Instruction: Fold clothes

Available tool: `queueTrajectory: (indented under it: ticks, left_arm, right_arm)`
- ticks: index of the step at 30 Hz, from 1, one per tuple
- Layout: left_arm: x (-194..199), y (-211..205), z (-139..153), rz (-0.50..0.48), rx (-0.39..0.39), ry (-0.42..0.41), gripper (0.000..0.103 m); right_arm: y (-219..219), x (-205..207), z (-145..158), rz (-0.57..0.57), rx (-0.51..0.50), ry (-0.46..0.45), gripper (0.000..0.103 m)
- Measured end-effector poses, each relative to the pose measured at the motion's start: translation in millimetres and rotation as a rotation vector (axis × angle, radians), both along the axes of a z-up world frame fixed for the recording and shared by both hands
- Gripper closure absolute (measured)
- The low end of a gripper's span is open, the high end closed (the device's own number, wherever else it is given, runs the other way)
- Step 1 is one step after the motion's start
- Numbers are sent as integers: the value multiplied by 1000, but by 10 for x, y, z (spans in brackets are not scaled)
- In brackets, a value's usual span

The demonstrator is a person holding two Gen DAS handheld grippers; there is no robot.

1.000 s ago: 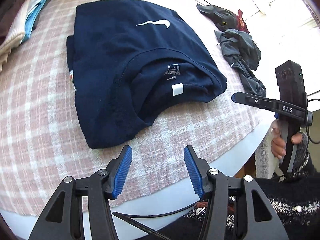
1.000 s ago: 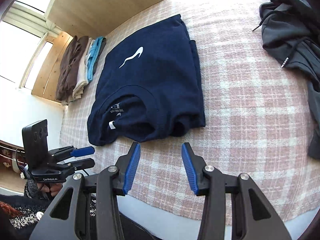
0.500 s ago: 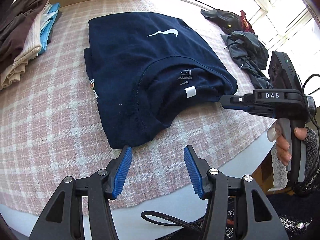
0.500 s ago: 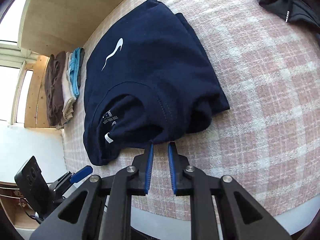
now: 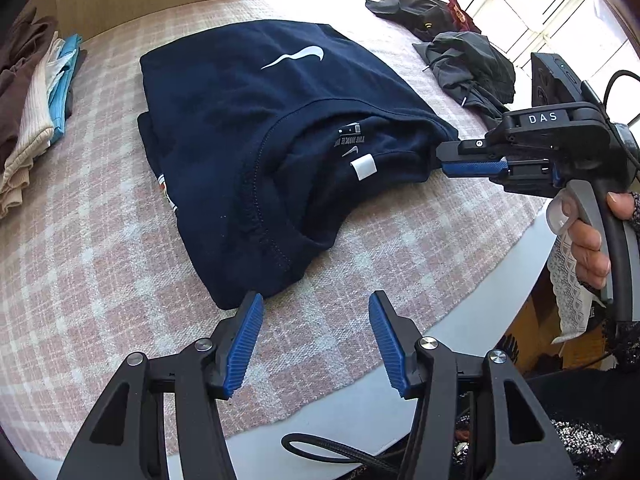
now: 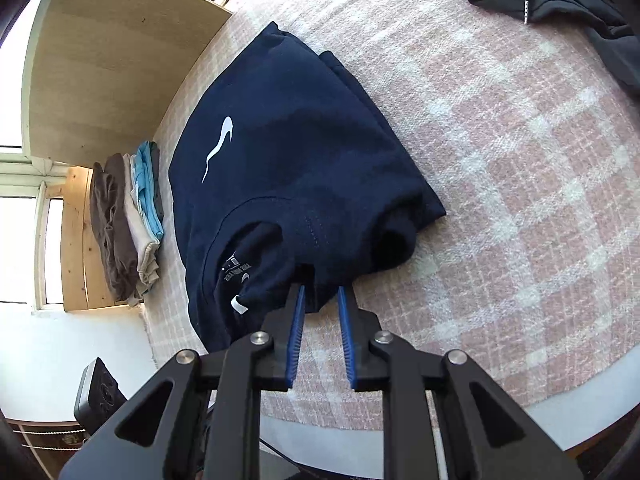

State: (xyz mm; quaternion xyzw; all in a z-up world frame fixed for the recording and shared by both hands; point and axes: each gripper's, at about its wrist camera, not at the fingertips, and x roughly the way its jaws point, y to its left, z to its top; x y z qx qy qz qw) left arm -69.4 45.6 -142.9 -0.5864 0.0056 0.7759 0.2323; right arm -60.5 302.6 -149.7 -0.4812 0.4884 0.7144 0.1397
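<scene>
A navy shirt (image 5: 248, 120) with a white swoosh lies folded on the pink plaid cloth (image 5: 80, 240), collar toward me. My left gripper (image 5: 316, 304) stands open just in front of the shirt's near corner, its left fingertip at the fabric edge and nothing between the pads. My right gripper (image 5: 440, 158) reaches in from the right at the shirt's shoulder corner. In the right wrist view the right gripper (image 6: 320, 294) has narrowed its jaws on the edge of the navy shirt (image 6: 288, 152) beside the collar, with fabric between the tips.
A stack of folded clothes (image 5: 32, 120) lies at the far left of the table. A dark grey hoodie (image 5: 472, 64) and a black garment (image 5: 412, 8) lie at the far right. The table's rounded front edge (image 5: 480, 300) runs close under both grippers.
The right gripper narrowed from wide open, then moved forward onto the shirt's collar-side edge. The left gripper drew closer to the near corner and stayed open.
</scene>
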Motion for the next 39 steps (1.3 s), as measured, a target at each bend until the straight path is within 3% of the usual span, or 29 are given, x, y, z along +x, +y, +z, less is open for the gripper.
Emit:
queueTrajectory:
  ticks: [7,11,16,19,22,24,25,26,30,36,39]
  left_arm:
    - [-53,10,-12,-41,3,1,50]
    - [-89,0,-20,-57,6,8,50]
    - [-145,24,-35,-76,0,13,50]
    - [-134,55,-28,-95,-11,19,50]
    - [-132,65,-32,-99,-13,17,50]
    - [-139,66,-43,-100,-19,18,48]
    - [-143,66,-48,-101,-22,18,48]
    - [-146,59,-49,-101,-23,19,48]
    - [-147,9,-37,-87,-25,27,48]
    - [-157,-35,-35,-78,-36,29,48]
    - [-143,-34,-21,-93,-49,34,47]
  right_arm:
    - [-49,-100,-133,18,16,-28,76]
    - [-46,-10,-105,23,22,-15,96]
    - [-16,65,-100,-19,-34,39,95]
    - [-21,66,-117,-40,-23,29,83]
    - [-25,9,-191,-17,-31,14,81]
    - [-30,-17,-234,4,-46,7,84]
    - [-24,-1,-223,15,-57,13,95]
    - [-13,19,-209,25,-68,20,97]
    - [242,302,49,-13,-26,86,98]
    - [133,177,-154,50,-4,-14,97]
    - [115,226,-48,50,47,-74,89]
